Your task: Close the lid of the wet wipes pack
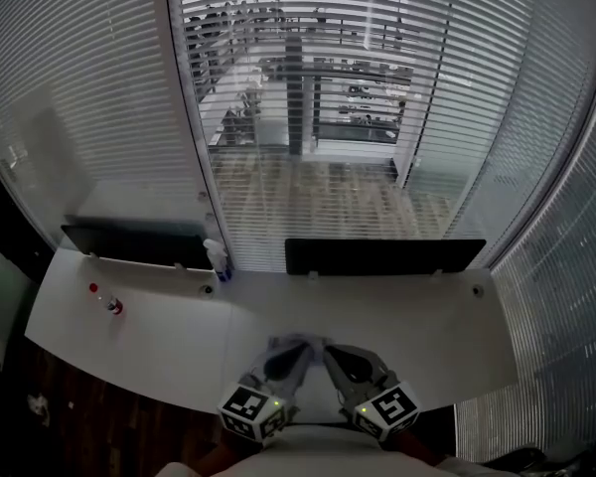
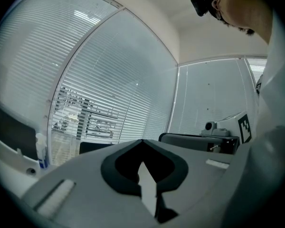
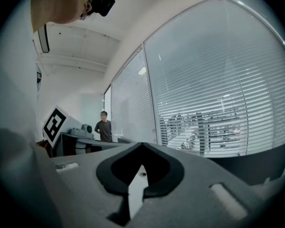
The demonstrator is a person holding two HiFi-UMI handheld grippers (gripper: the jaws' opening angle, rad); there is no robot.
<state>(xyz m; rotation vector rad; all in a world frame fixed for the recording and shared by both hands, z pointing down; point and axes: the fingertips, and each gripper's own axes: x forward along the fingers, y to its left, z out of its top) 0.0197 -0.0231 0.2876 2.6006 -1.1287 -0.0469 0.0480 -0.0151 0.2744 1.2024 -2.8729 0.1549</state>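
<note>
Jaws are pressing together on both tools. At six o'clock the left gripper [image 1: 296, 350] and right gripper [image 1: 332, 355] are hovering over the white desk [image 1: 169, 338].

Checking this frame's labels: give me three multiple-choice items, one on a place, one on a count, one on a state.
1. Where is the spray bottle?
A. at the desk back edge, by the window
B. between the grippers
C. on the floor
2. How many dark panels stand along that back edge?
A. one
B. two
C. four
3. The right gripper is:
A. wide open
B. shut and empty
C. shut on the bottle

Key:
1. A, it stands against the blinds beside the left panel's end.
2. B, one to the left and one to the right.
3. B, its own view shows the jaws meeting with nothing between them.
</note>
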